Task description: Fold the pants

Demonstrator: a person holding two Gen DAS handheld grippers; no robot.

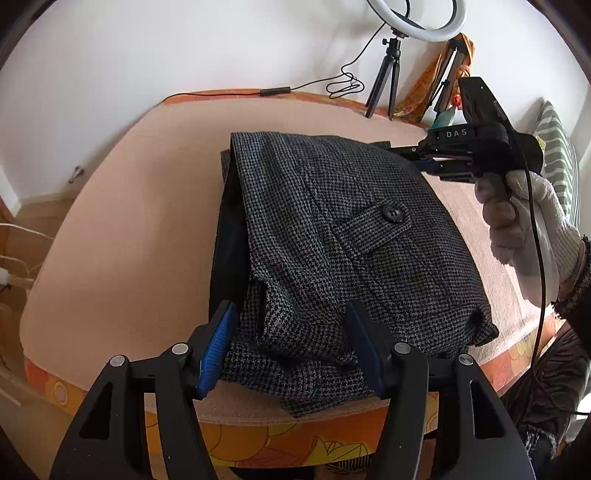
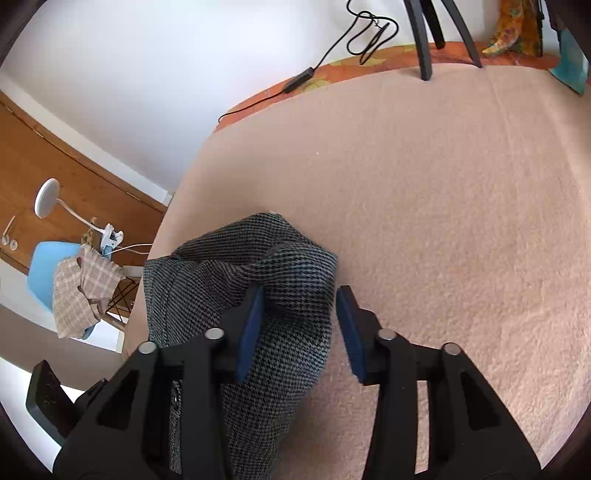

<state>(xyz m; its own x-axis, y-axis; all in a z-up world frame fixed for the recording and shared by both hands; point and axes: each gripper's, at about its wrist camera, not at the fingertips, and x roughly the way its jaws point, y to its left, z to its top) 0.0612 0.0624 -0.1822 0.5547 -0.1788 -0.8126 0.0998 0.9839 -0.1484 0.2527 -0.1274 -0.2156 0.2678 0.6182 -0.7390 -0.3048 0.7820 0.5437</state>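
Nearest the left wrist camera, the left claw [image 1: 291, 347] stands with its 2 blue pads [image 1: 216, 350] wide apart, straddling the near edge of the pants [image 1: 332, 236] without pinching any cloth. The pants — a dark houndstooth pair — lie already folded into a compact block on the bed [image 1: 122, 229], which is covered in peach terry, with a buttoned pocket flap [image 1: 373, 227] facing up and a dark lining edge showing along the left side.

On the far right corner of the block, the right claw [image 2: 299, 325] is held by a white-gloved hand [image 1: 524, 221]. In its own view its jaws are parted too, with a raised hump of fabric between them; the left pad seems to touch the cloth while the right pad stands just clear of it, so nothing is clamped.

By my reading, the folding is largely done and the step in hand is either letting go or squaring the bundle. The near hem looks rumpled and the layers sit slightly off-line, so the next move likely calls for a light press or tug at the near edge to flatten it, keeping both claws from dragging the upper layer askew.

Beyond the pants stands a ring light [image 1: 417, 22] on a black tripod [image 1: 384, 81], its cable [image 1: 343, 83] trailing along the wall.
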